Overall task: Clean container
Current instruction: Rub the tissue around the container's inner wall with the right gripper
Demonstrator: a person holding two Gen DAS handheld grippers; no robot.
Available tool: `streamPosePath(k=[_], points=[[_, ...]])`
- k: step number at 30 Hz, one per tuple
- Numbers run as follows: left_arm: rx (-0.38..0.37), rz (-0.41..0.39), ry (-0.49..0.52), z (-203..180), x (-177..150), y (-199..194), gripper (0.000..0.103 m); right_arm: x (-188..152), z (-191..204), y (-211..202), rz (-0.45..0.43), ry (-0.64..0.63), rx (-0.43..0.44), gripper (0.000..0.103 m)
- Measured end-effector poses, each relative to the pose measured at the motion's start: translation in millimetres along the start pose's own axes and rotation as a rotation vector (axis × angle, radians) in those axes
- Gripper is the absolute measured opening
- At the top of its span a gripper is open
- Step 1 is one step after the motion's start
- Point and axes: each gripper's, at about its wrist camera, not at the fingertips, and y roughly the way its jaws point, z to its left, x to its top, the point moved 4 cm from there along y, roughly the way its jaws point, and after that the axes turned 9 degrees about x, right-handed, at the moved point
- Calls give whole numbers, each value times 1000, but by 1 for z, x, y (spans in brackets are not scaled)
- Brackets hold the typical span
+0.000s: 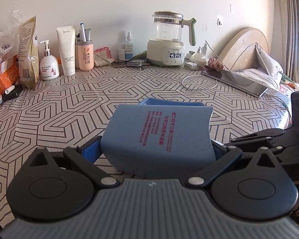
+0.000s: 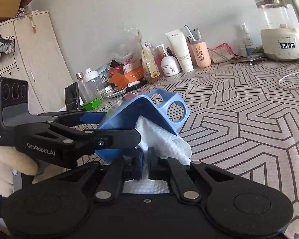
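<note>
A blue plastic container [image 1: 159,137] with red print fills the middle of the left wrist view. My left gripper [image 1: 157,151] is shut on its two sides and holds it tilted above the patterned table. In the right wrist view the container [image 2: 149,111] shows its open inside and a top with round holes. My right gripper [image 2: 145,159] is shut on a white paper towel [image 2: 163,139] that is pressed into the container's opening. The left gripper [image 2: 117,127] also shows there, clamped on the container from the left.
A glass kettle on a cream base [image 1: 167,39] stands at the back. Bottles, a tube and a pink cup [image 1: 85,54] line the wall. A tablet [image 1: 235,81] and white cable [image 1: 199,83] lie right. Boxes and bags [image 2: 129,73] crowd the left end.
</note>
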Motion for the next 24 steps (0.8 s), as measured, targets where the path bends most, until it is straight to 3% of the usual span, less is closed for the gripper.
streamPosePath(k=[7,12,15,20,24], points=[[-26,-22,-8,-2,-3,-5,103,-4,17,-3,11,-112,-82,3],[-47,-33,-4,-3,1,-1,103,-7,-2,-11,-3,66,80,7],[-35,-30,-8,-7,4,-1,103,-9,-6,-13,-13,87,99,7],[-20,3,-13,-8,6,-1,103,-10,-5,-14,-16,89,86,7],[-4,22,-29,-6,2,-4,103,-8,0,-14,-26,57,17,7]])
